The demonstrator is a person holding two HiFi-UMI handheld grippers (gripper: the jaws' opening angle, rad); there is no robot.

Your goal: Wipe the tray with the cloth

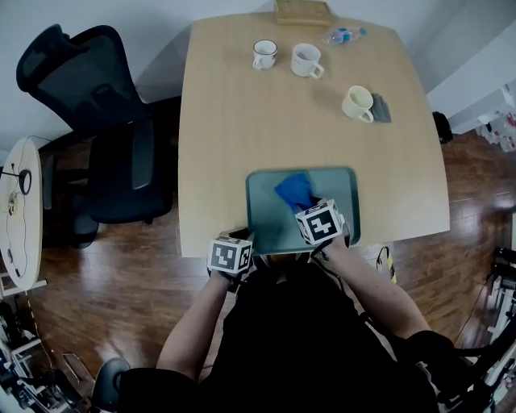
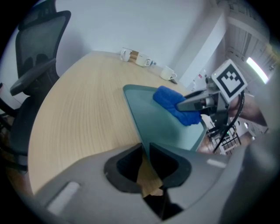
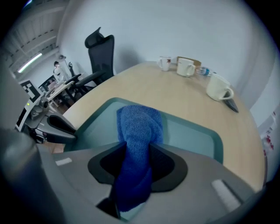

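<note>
A teal tray (image 1: 339, 181) lies at the table's near edge, just in front of me. My left gripper (image 1: 248, 242) is shut on the tray's near left rim; in the left gripper view the rim (image 2: 135, 118) runs straight in between the jaws (image 2: 145, 151). A blue cloth (image 1: 295, 190) rests on the tray's middle, bunched up. My right gripper (image 1: 306, 205) is shut on the cloth (image 3: 139, 124), which hangs folded between its jaws (image 3: 136, 151) and spreads onto the tray (image 3: 192, 135). The cloth (image 2: 173, 103) also shows in the left gripper view.
Two white mugs (image 1: 264, 54) (image 1: 306, 60), a cream mug (image 1: 358, 103) with a dark object (image 1: 380, 108) beside it, a water bottle (image 1: 343, 35) and a wooden box (image 1: 302, 11) stand on the table's far part. A black office chair (image 1: 97, 121) is at the left.
</note>
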